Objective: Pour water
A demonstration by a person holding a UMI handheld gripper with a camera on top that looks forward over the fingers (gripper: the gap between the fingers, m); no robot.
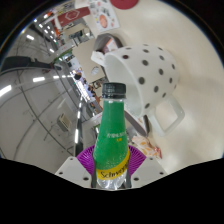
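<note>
Tongs [113, 168] clamped on green bottle [113, 140], cap apparently on. Polka-dot mug [148, 78] tipped at 1 o'clock beyond bottle, over white worktop [185, 35]. Step: carrying bottle to mug. Next: uncap, tilt neck toward mug mouth.

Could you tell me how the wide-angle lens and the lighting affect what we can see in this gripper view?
In the gripper view, the fisheye lens bends the room's lines strongly toward the rim; bright ceiling lights leave glare streaks on the shiny curved surface beside the spotted white mug; the green bottle, held between the fingers, looks sharp, and the mug stands tilted behind it.
</note>
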